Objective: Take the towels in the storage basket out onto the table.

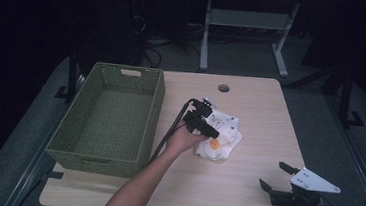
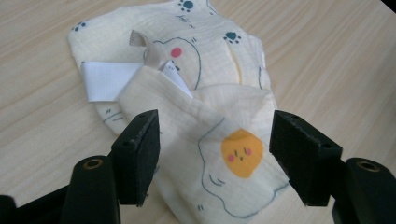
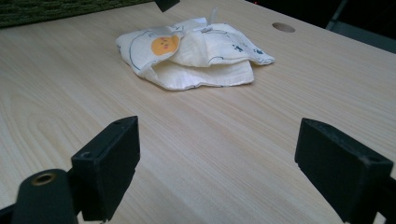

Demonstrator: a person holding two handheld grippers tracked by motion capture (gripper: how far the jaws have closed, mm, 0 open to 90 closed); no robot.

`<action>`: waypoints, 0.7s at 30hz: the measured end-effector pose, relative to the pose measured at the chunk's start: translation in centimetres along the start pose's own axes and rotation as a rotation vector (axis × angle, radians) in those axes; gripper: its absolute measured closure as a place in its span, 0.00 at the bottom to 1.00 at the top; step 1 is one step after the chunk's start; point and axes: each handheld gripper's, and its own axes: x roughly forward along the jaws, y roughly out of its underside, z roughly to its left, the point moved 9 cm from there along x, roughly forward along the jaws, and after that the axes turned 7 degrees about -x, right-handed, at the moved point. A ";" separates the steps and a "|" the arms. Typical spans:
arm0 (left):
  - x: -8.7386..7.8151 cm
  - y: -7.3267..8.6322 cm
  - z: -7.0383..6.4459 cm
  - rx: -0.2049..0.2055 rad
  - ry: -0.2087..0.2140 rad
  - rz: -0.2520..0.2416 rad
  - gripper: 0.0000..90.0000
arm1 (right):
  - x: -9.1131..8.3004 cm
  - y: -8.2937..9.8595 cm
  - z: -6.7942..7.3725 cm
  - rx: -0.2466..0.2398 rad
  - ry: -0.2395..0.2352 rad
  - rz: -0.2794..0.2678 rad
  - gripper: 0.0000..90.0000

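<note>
A cream cloth (image 1: 220,136) printed with a fried egg and paw marks lies folded in the middle of the table. In the left gripper view the cloth (image 2: 201,98) has a white label and a beige loop on top. My left gripper (image 1: 208,127) hovers just over it, open, its jaws (image 2: 212,156) astride the egg-print fold without touching. My right gripper (image 1: 274,176) stands open near the front right edge, well apart from the cloth (image 3: 191,51), with bare table between its jaws (image 3: 217,161).
A green woven basket (image 1: 155,110) with nothing in it stands on the left half of the wooden table (image 1: 243,188). A round cable hole (image 1: 223,88) sits near the far edge. Desk legs and cables stand on the floor behind.
</note>
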 end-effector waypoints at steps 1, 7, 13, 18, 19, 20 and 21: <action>-0.1 0.2 0.0 0.002 -0.003 -0.002 0.37 | 0.0 0.0 0.0 0.000 0.000 0.000 0.15; -0.3 0.9 0.1 0.002 -0.011 -0.010 0.35 | 0.1 0.0 0.0 -0.007 -0.001 0.002 0.15; -0.8 1.6 0.0 0.007 -0.017 -0.027 0.33 | 0.2 0.1 0.1 -0.013 -0.001 0.013 0.15; -1.1 2.2 -0.1 0.011 -0.019 -0.039 0.32 | 0.2 0.1 0.1 -0.020 0.000 0.016 0.15; -1.1 2.2 -0.1 0.011 -0.019 -0.039 0.32 | 0.2 0.1 0.1 -0.020 0.000 0.016 0.15; -1.3 2.4 -0.1 0.010 -0.021 -0.050 0.32 | 0.3 0.1 0.2 -0.023 -0.001 0.020 0.15; -1.3 2.4 -0.1 0.010 -0.021 -0.050 0.32 | 0.3 0.1 0.2 -0.023 -0.001 0.020 0.15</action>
